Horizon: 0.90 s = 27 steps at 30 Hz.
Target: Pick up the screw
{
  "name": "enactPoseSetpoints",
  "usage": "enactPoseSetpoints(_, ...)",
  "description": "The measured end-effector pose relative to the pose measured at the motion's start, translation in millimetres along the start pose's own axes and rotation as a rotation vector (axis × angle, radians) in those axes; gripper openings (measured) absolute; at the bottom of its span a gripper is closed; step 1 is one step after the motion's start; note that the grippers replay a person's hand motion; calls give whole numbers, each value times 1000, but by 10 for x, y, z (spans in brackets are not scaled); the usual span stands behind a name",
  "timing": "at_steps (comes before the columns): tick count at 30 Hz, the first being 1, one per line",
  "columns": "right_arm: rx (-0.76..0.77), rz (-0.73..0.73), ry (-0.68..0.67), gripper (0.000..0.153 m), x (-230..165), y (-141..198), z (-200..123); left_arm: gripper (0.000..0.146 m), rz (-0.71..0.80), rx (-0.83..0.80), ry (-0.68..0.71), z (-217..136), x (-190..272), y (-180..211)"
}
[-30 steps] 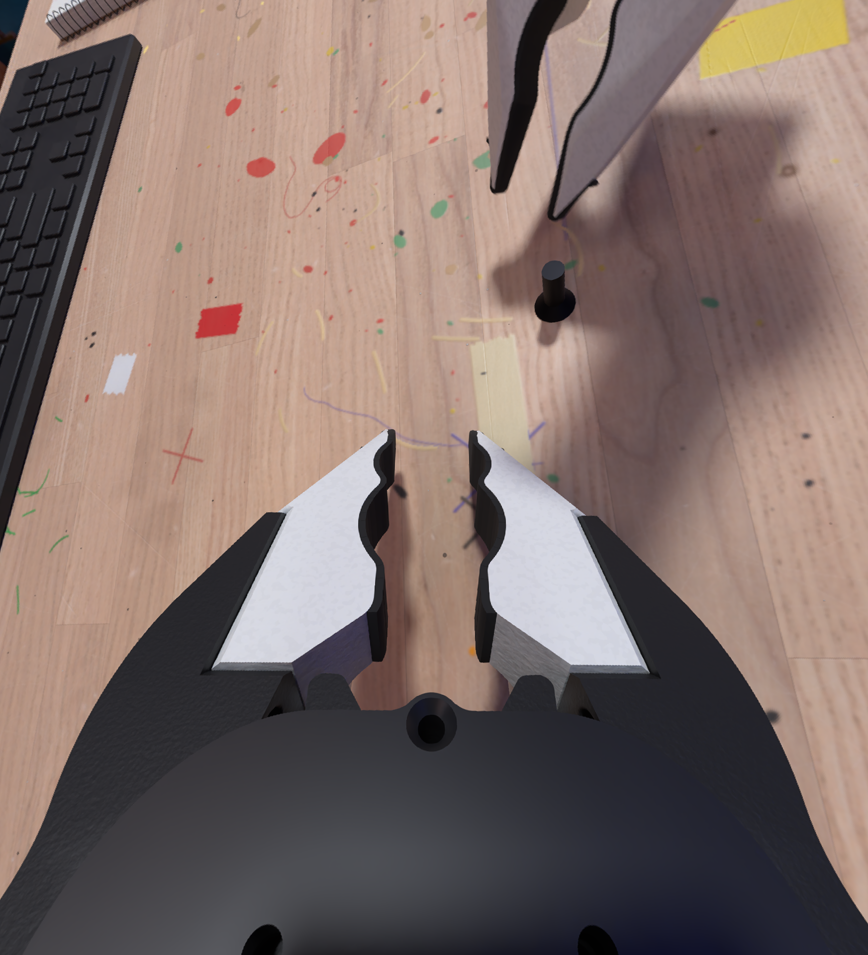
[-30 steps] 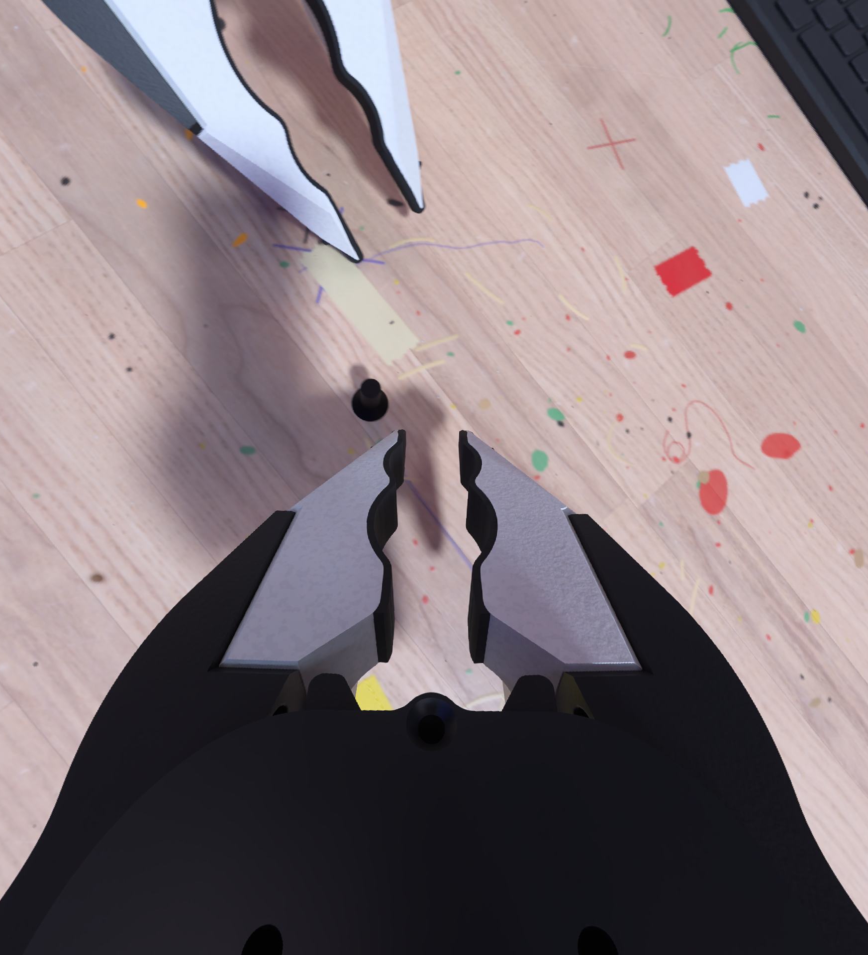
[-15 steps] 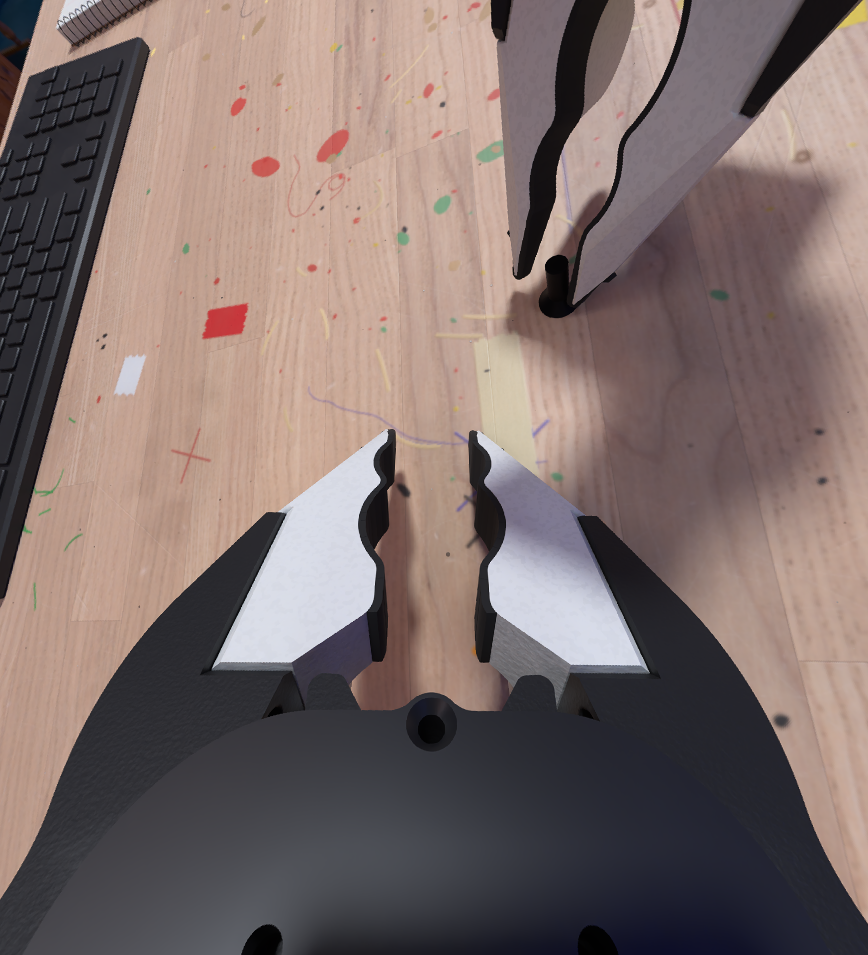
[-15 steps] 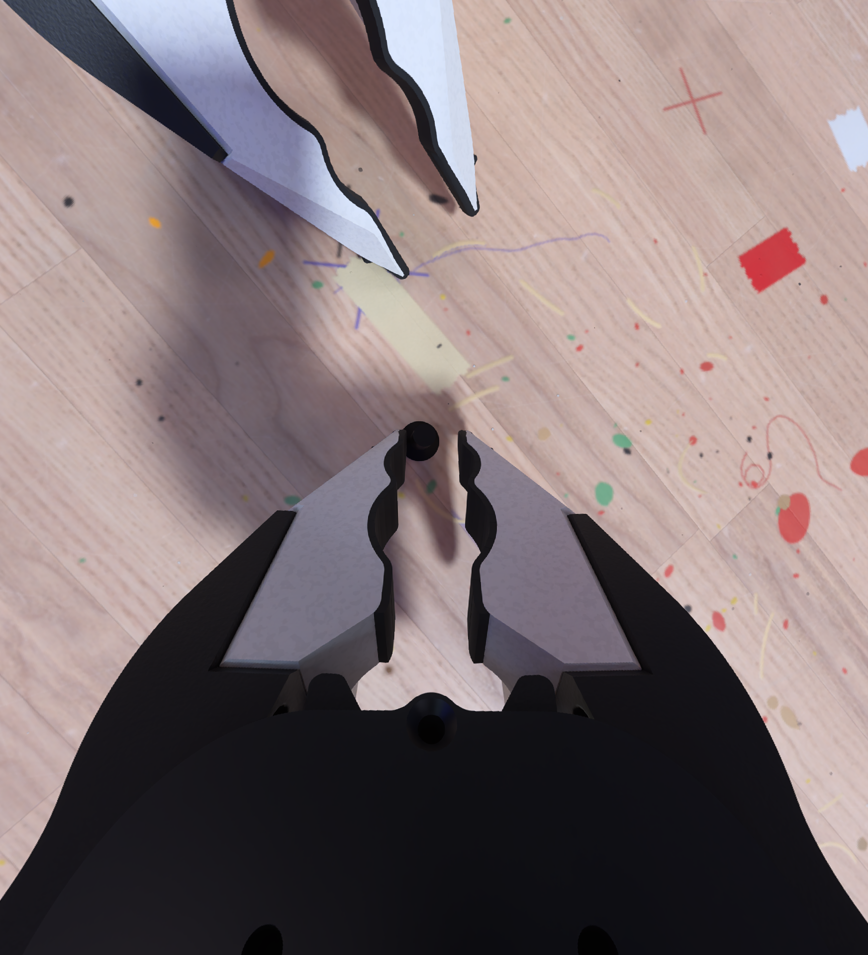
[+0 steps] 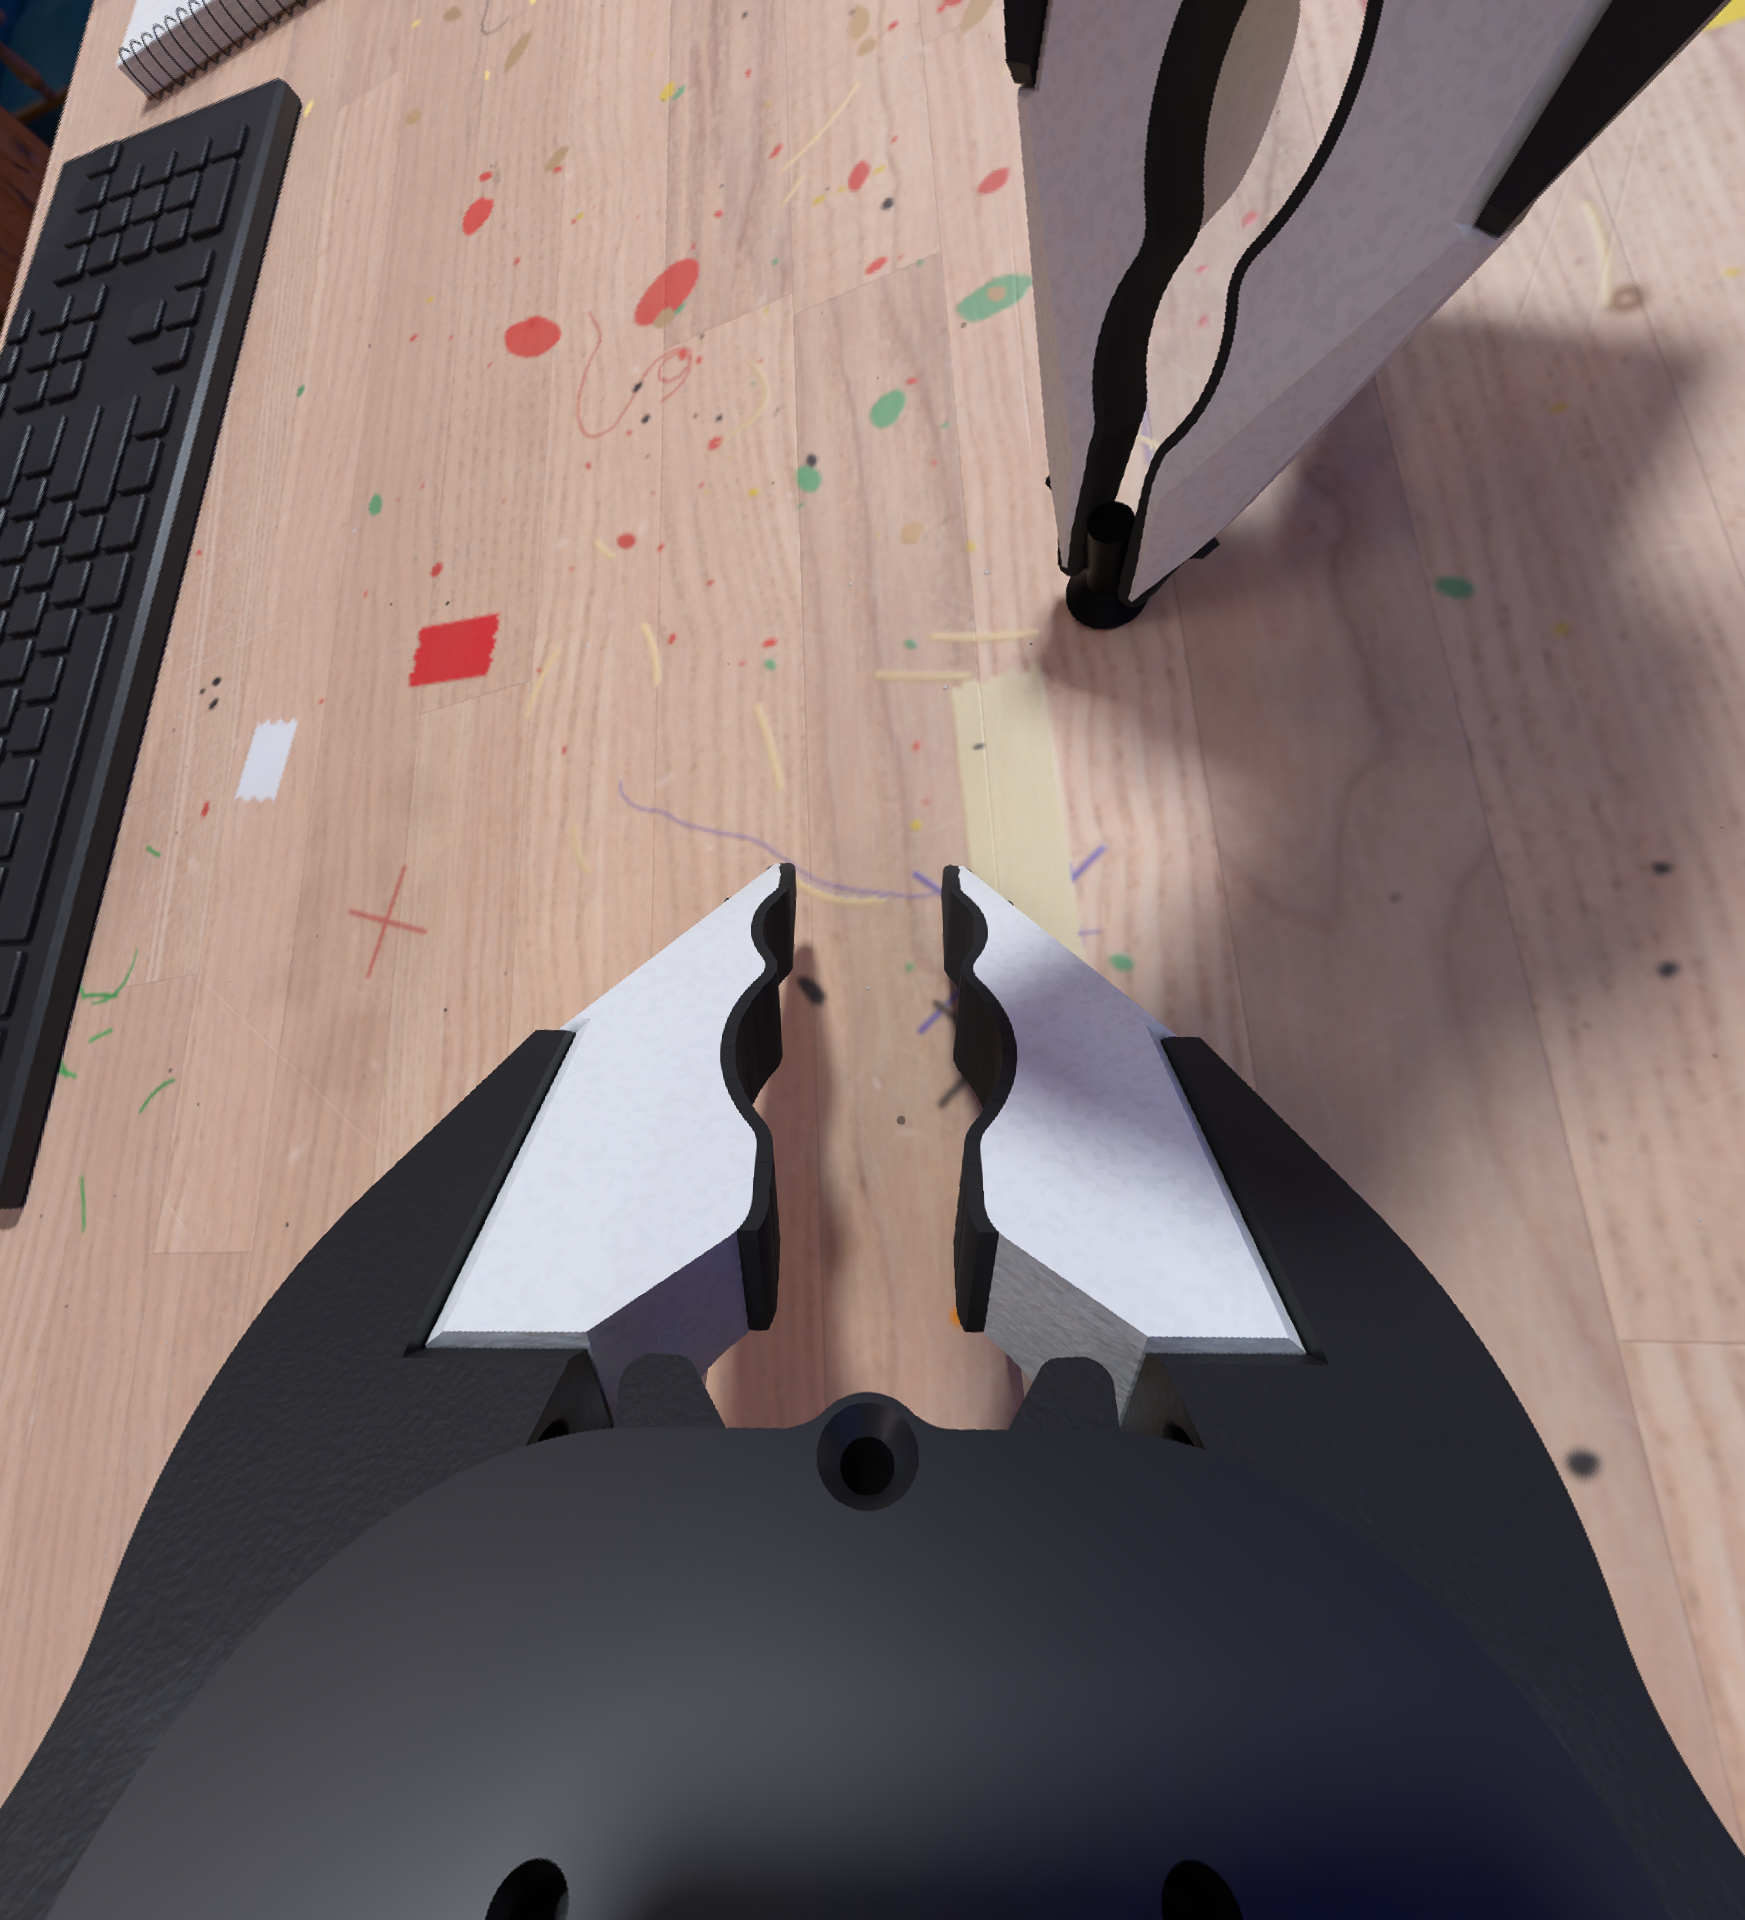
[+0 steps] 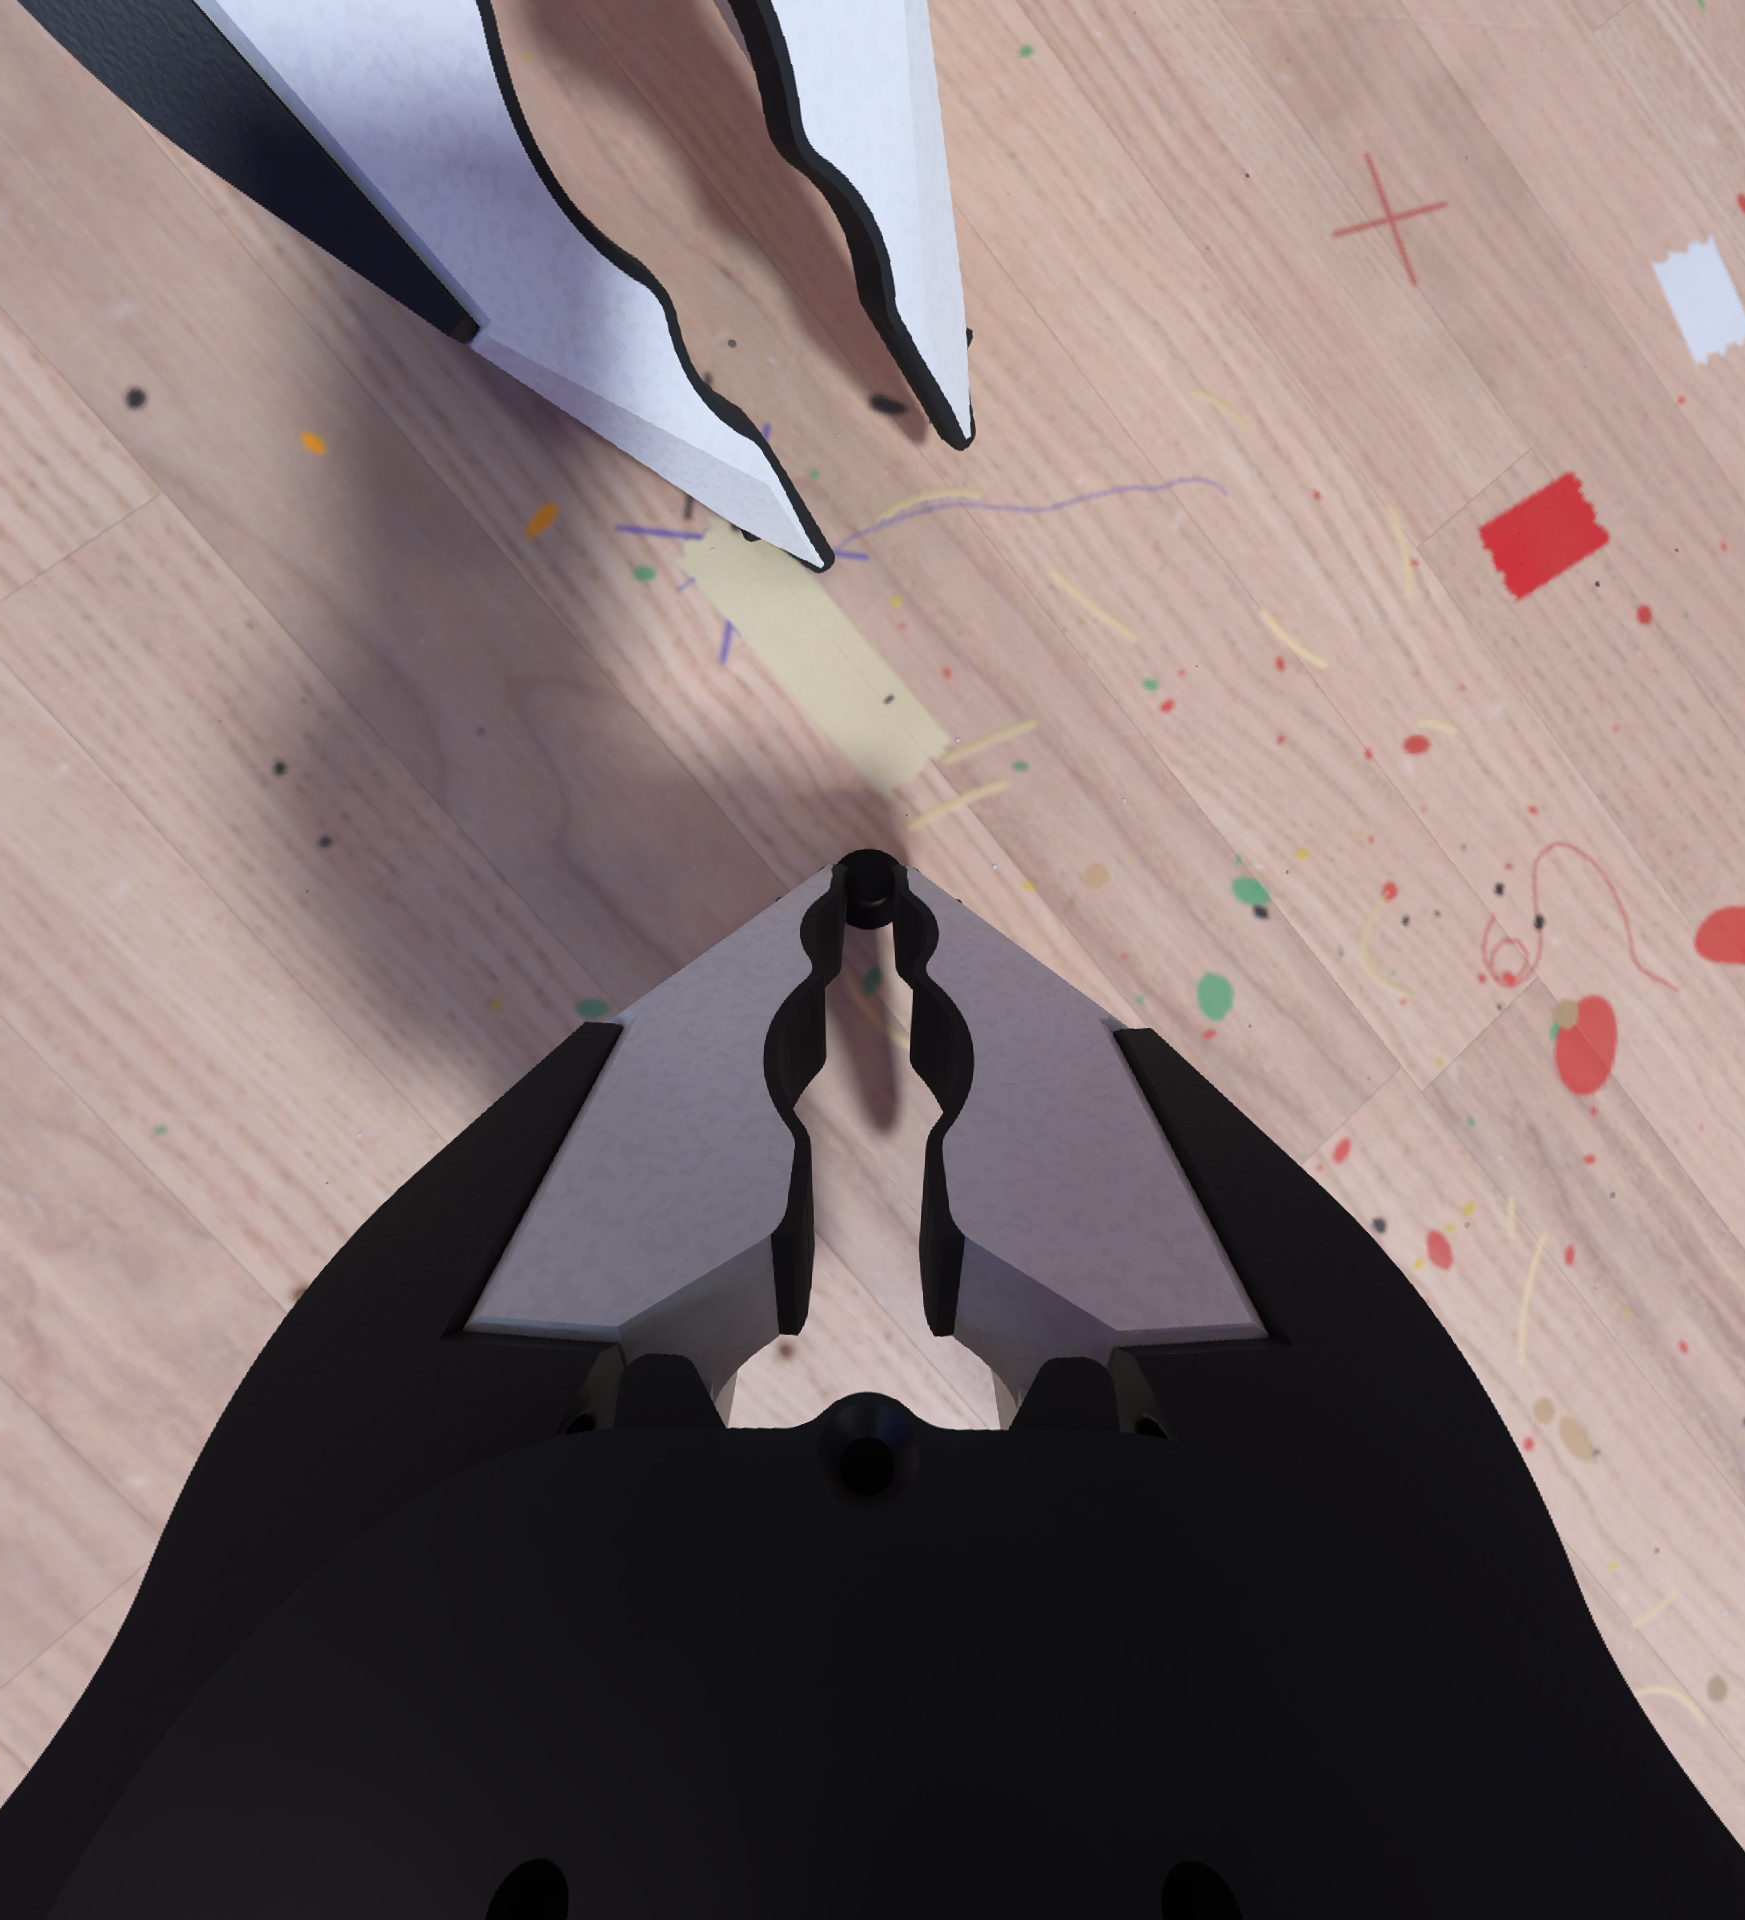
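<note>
A small black screw stands head-down on the wooden table, its shaft upright. My right gripper is shut on the screw's shaft at its fingertips. In the left wrist view the screw shows at the upper right, pinched between the right gripper's white fingers, its flat head touching the table. My left gripper is open and empty, low over the table, nearer than the screw and to its left. The left gripper's fingers show at the top of the right wrist view.
A black keyboard lies along the left edge, with a spiral notebook beyond it. The table bears paint spots, a red tape patch, a white patch and a beige tape strip.
My right gripper came down over the screw and closed its fingers on the shaft. My left gripper has stayed nearly still and open.
</note>
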State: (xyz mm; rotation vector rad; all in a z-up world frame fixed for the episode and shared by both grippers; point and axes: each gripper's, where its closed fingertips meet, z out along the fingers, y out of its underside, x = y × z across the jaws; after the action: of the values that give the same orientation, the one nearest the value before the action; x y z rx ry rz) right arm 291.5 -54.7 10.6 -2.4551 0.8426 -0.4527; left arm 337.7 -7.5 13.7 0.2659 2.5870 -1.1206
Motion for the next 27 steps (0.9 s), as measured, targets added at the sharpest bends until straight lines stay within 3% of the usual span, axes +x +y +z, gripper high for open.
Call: enactPoseSetpoints(27,102,27,39,8,156,-86,-171,28,2,-2,-15,11,-31,4)
